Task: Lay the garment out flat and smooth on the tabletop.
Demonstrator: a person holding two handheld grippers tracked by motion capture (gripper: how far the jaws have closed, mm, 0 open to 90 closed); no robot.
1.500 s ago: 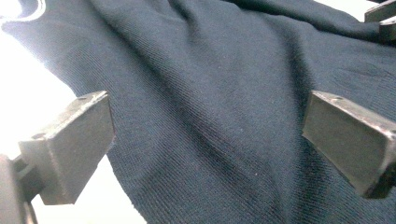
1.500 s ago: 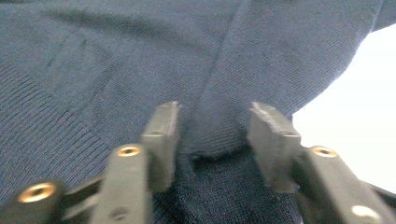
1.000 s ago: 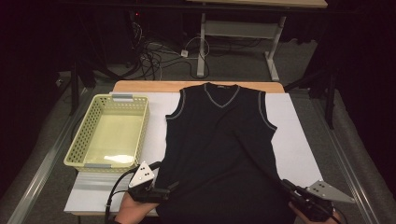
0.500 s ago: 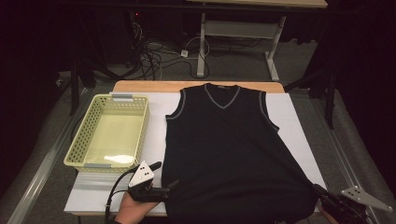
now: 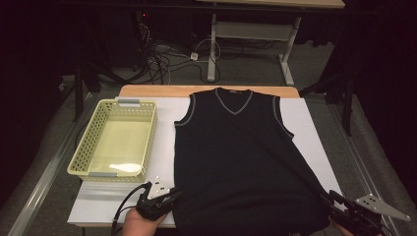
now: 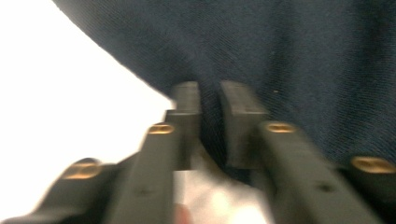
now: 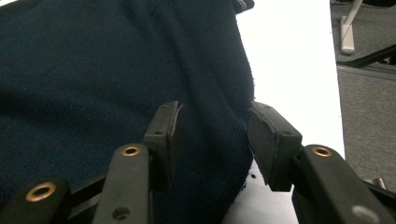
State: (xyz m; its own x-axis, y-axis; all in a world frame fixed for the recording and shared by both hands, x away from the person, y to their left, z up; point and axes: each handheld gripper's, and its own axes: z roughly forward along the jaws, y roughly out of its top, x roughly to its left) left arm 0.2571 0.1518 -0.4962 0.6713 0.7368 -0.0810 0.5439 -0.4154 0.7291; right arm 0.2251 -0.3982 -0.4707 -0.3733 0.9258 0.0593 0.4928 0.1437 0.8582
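A black sleeveless V-neck vest (image 5: 241,157) with grey trim lies flat on the white table top, neck away from me. My left gripper (image 5: 172,196) is at its lower left corner. In the left gripper view the jaws (image 6: 210,100) have just been closing and now pinch a fold of the dark knit (image 6: 289,51). My right gripper (image 5: 332,199) sits at the lower right corner. Its jaws (image 7: 212,121) have just been opening and stand apart, with the vest's side edge (image 7: 93,70) loose between them.
An empty pale yellow mesh basket (image 5: 115,140) stands on the table's left side. White table cover (image 5: 314,132) is bare to the right of the vest. Beyond the far edge lie floor cables (image 5: 167,54) and another table's legs (image 5: 246,29).
My right gripper has moved to the right along the near edge, drawing the vest's lower right corner outward and flattening its diagonal fold. The left hand has stayed put.
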